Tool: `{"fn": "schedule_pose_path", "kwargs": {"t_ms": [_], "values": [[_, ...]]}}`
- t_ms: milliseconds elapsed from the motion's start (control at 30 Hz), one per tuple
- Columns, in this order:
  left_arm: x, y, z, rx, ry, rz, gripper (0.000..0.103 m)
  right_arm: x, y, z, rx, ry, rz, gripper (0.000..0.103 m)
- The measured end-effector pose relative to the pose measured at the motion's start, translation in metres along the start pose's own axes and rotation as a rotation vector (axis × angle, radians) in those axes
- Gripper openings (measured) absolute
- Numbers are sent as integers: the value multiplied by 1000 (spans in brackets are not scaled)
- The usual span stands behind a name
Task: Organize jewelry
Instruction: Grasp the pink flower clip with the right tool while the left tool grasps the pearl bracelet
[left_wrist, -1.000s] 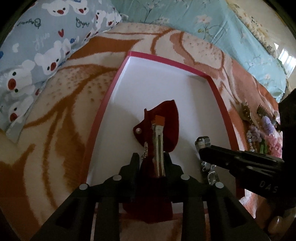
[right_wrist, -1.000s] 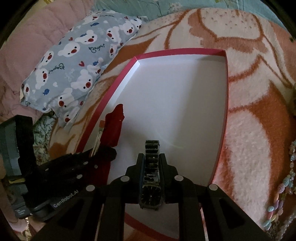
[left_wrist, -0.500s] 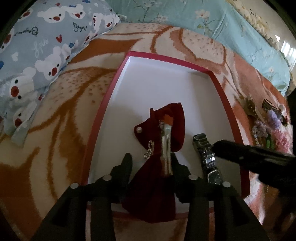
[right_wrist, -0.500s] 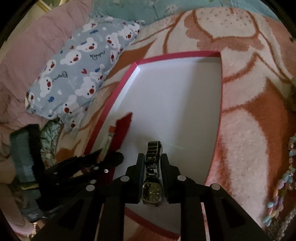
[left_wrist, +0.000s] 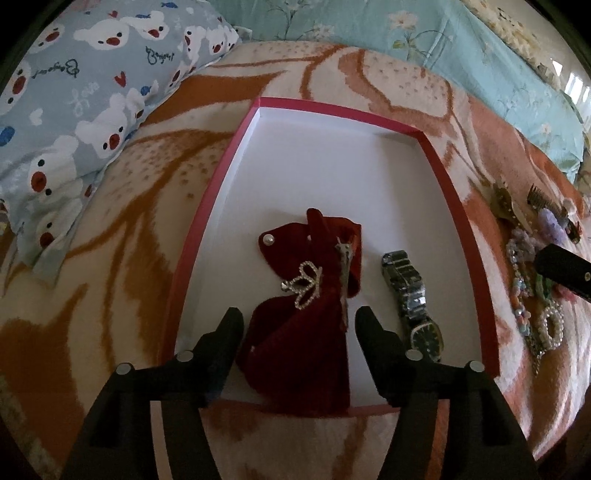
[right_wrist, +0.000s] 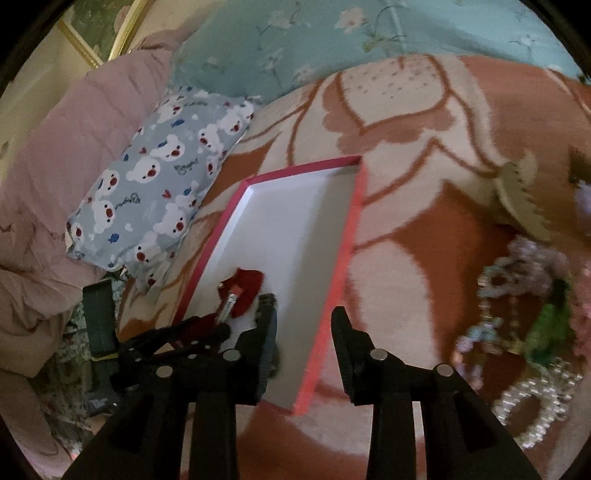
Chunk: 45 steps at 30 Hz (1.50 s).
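A white tray with a pink rim (left_wrist: 448, 184) lies on the blanket. In it lies a dark red velvet bow hair clip (left_wrist: 314, 280) with a sparkly crown charm (left_wrist: 304, 282), and beside it on the right a dark metal wristwatch (left_wrist: 413, 299). My left gripper (left_wrist: 295, 328) is open, its fingers either side of the bow's near end. My right gripper (right_wrist: 301, 334) is open and empty, above the tray's near right rim (right_wrist: 334, 295). The bow (right_wrist: 245, 286) also shows in the right wrist view.
A pile of bead bracelets, hair clips and combs (left_wrist: 532, 280) lies on the blanket right of the tray, also in the right wrist view (right_wrist: 524, 314). A bear-print pillow (left_wrist: 85, 96) lies to the left. A teal floral quilt (left_wrist: 443, 48) lies behind.
My left gripper opened and let the red bow down in the tray. My right gripper opened, left the watch in the tray, and drew back to the right.
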<state>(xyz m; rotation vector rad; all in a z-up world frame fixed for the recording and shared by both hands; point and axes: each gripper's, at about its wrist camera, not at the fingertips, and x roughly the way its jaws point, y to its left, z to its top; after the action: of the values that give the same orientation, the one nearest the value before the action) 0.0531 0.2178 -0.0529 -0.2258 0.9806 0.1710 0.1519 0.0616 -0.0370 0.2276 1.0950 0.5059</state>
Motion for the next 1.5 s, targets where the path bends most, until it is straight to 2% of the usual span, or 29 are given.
{"fn": "schedule_pose_path", "kwargs": {"t_ms": [67,233,300,367,900,1200,1500], "values": [[-7,-4,-2,1,-6,-3,69,-9,-10,-3,18,-9,-16,37],[-28,-15,-2,7,-41,-30,74,-30,-41,-11,64,-25,-56,38],[-37,-21,-2,15,-53,-42,75,-39,-54,-15,87,-31,-75,42],[-43,-29,-3,22,-60,-58,75,-49,-66,-19,102,-45,-89,53],[-51,-99,-1,108,-29,-170,76,-117,-142,-47,216,-121,-229,54],[-43,-149,-4,186,7,-243,76,-134,-173,-47,279,-156,-278,54],[-32,-218,-14,365,37,-354,76,-129,-187,-40,301,-160,-276,54]]}}
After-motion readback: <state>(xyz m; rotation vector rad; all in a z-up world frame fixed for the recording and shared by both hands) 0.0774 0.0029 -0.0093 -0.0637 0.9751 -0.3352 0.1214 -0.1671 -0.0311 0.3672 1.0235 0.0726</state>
